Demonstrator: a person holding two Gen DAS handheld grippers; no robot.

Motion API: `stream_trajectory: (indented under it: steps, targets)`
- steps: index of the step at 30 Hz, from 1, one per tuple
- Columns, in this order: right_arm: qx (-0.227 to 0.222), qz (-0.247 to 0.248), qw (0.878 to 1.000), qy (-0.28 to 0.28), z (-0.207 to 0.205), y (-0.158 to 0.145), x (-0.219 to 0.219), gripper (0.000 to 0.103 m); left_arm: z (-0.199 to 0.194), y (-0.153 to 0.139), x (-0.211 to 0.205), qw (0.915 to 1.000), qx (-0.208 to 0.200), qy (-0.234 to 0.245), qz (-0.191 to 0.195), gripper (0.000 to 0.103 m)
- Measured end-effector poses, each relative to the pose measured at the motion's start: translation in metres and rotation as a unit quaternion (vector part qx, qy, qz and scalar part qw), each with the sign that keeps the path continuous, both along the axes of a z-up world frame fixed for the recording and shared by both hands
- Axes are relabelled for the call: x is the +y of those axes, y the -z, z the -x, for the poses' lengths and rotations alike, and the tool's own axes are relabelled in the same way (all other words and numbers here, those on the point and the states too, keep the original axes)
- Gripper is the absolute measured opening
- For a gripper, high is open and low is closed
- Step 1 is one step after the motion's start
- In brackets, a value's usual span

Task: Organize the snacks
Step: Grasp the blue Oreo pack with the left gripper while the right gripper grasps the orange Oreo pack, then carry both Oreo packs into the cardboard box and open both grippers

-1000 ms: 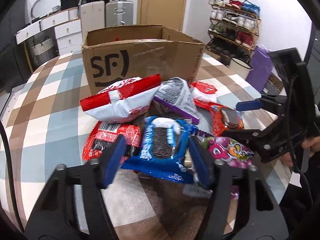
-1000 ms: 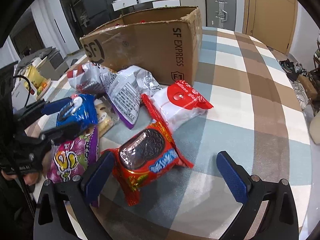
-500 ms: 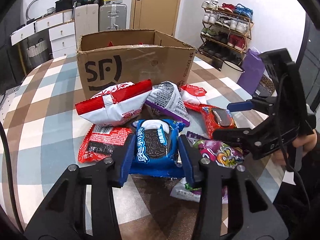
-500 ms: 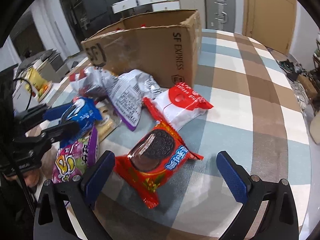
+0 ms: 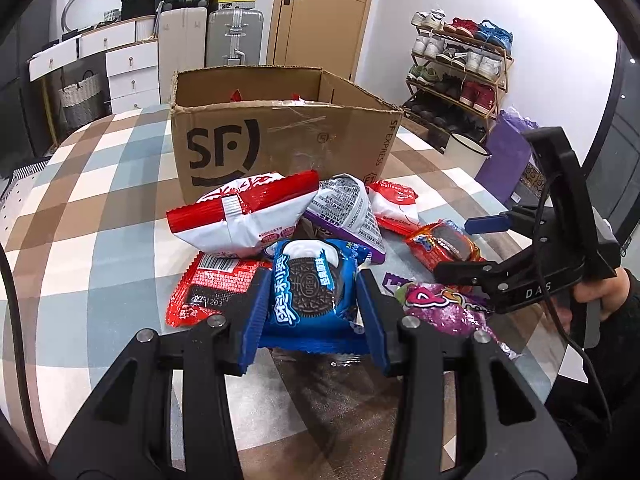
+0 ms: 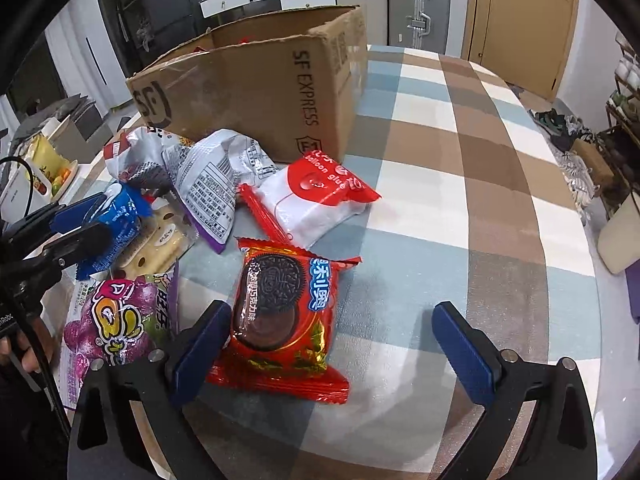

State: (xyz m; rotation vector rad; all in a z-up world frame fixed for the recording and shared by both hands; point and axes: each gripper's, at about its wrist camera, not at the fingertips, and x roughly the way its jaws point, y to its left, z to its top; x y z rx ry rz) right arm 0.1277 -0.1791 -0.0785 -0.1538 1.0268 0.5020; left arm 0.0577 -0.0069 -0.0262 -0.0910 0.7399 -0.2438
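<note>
On the checked surface [image 6: 472, 184], before the box [image 5: 280, 136], lies a heap of snacks. Left claw [image 5: 310, 300] has just closed; its blue pads pinch the blue Oreo pack [image 5: 310, 284] at both sides. Right claw [image 6: 336, 344] stands wide open over the red Oreo pack [image 6: 284, 308], its left pad just beside that pack, the other well apart. A purple candy bag [image 6: 116, 320] lies between the two packs.
</note>
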Motion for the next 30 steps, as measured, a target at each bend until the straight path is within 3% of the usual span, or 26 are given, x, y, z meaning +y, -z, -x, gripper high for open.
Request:
stream_trajectory:
  steps: [9,12,30]
  targets:
    - [-0.015,0.005,0.999,-0.049,0.015,-0.006,0.009,0.058,0.001,-0.003,0.003,1.0000,-0.004,-0.004,0.007,0.041]
    - [-0.015,-0.011,0.998,-0.057,0.016,-0.008,0.010,0.049,0.002,-0.005,0.003,0.9999,-0.007,-0.006,0.008,0.041]
    - [-0.064,-0.061,0.994,-0.069,0.036,-0.044,0.006,0.047,0.012,-0.023,0.007,0.9990,-0.035,-0.018,0.021,0.041]
